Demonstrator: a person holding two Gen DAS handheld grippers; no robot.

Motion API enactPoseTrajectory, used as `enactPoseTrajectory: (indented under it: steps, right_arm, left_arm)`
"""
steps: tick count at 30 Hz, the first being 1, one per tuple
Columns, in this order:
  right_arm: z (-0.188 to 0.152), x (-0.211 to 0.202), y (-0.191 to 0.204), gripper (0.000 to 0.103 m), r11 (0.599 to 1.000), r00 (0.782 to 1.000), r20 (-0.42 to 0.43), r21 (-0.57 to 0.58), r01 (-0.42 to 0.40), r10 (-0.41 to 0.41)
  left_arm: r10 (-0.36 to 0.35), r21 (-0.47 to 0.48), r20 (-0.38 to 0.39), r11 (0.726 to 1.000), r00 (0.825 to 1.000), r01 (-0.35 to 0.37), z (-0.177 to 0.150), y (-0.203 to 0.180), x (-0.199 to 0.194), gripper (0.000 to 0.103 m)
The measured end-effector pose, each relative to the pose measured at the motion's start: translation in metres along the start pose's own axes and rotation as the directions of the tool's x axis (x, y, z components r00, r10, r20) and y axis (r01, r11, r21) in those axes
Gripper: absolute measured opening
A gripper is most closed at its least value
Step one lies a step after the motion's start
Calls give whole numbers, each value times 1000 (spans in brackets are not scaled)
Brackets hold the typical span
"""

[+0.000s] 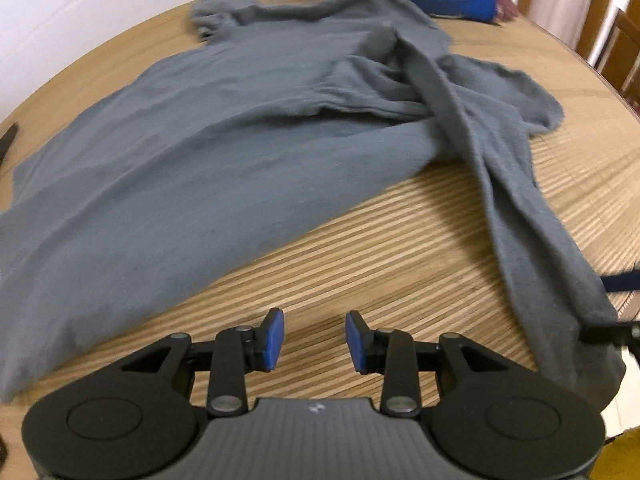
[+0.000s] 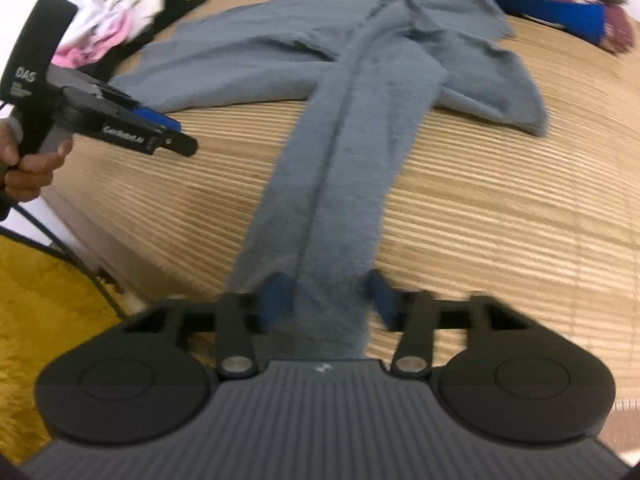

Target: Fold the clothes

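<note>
Off to my far left, yellow rug (image 2: 40,300): it sits below the edge of the striped mat (image 2: 500,200).
My left hand (image 2: 32,168): wrapped round the handle, at the mat's near left edge.
Left tongs (image 1: 315,336): released, blue pads (image 1: 274,340) standing apart with nothing between them, only bare mat underneath. The sweater's hem lies just beyond and to the left.
Pink-and-white heap (image 2: 116,12): bunched at the far left corner, with a black garment (image 2: 176,4) lying beside it.
Grey sweater (image 1: 200,140): there's the one I'm folding, spread across the middle of the mat, body mostly flat, collar end far from me, some rumpling where the arm joins.
Long sleeve (image 2: 340,184): pulled out straight from the body, and it runs right down the mat towards me!
Right tongs (image 2: 330,294): one pad on either side of the sleeve's cuff end, cloth filling the gap. It's all blurred, so I cannot tell whether they are biting down or just flanking it.
Stack of coloured clothes (image 2: 560,12): red, blue, maroon and green, piled at the far right corner, just beyond the sweater's shoulder.
</note>
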State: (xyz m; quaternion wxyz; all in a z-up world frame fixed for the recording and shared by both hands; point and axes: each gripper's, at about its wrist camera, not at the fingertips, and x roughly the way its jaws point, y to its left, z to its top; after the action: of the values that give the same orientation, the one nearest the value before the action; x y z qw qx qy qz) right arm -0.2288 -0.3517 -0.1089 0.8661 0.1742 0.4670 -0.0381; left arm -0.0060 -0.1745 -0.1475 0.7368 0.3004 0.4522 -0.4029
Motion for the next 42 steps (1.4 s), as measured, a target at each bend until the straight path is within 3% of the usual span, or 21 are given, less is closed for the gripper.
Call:
enactPoseTrajectory:
  steps: [1, 3, 6, 9, 11, 14, 19, 23, 27, 29, 31, 34, 37, 39, 42]
  right_arm:
    - [5, 1, -2, 14, 999, 1000, -3, 25, -31, 31]
    - [17, -6, -17, 13, 971, 988, 74, 188, -151, 139]
    - [38, -23, -37, 12, 861, 930, 250, 371, -349, 270]
    - [60, -34, -42, 12, 786, 875, 368, 415, -458, 316]
    - [74, -34, -42, 12, 750, 850, 402, 430, -502, 339]
    - [86, -33, -40, 12, 740, 841, 424, 435, -514, 335]
    - [94, -31, -45, 12, 687, 810, 491, 469, -556, 321]
    - [94, -31, -41, 12, 714, 815, 496, 449, -537, 301]
    - [91, -27, -29, 12, 742, 821, 471, 413, -528, 322]
    - [92, -26, -24, 12, 750, 818, 472, 397, -529, 327]
    - [92, -26, -20, 12, 750, 809, 475, 378, -543, 347]
    - [91, -32, -17, 12, 751, 788, 491, 341, -565, 371]
    - [89, -40, -16, 13, 736, 759, 532, 327, -592, 374]
    - [89, -42, -14, 13, 739, 753, 539, 316, -595, 377]
    - [90, -41, -7, 13, 753, 759, 527, 298, -587, 383]
  left_arm:
    - [-11, -11, 5, 1000, 1000, 11, -2, 3, -3, 36]
    - [-49, -23, 27, 998, 998, 50, -5, 5, -12, 36]
    - [-114, 12, 88, 993, 990, 114, -7, -2, -33, 37]
    - [-178, 95, 175, 982, 968, 163, -6, -17, -61, 44]
    - [-184, 143, 247, 978, 951, 152, -4, -27, -81, 47]
    - [-171, 167, 301, 978, 938, 125, 0, -34, -98, 49]
    - [-205, 65, 291, 979, 935, 194, -1, -19, -97, 50]
    - [-249, 16, 300, 967, 921, 256, -6, -7, -101, 53]
    - [-372, -42, 289, 916, 882, 400, -3, 1, -88, 54]
    - [-395, -67, 275, 902, 877, 427, -1, 0, -80, 54]
    - [-385, -61, 268, 908, 883, 414, 1, -3, -75, 55]
    - [-332, -65, 254, 931, 909, 358, 2, -4, -69, 55]
    - [-324, -95, 254, 929, 911, 357, -1, 4, -68, 56]
    - [-329, -106, 259, 925, 908, 365, 0, 7, -67, 56]
    - [-359, -99, 296, 910, 885, 402, 9, 3, -69, 55]
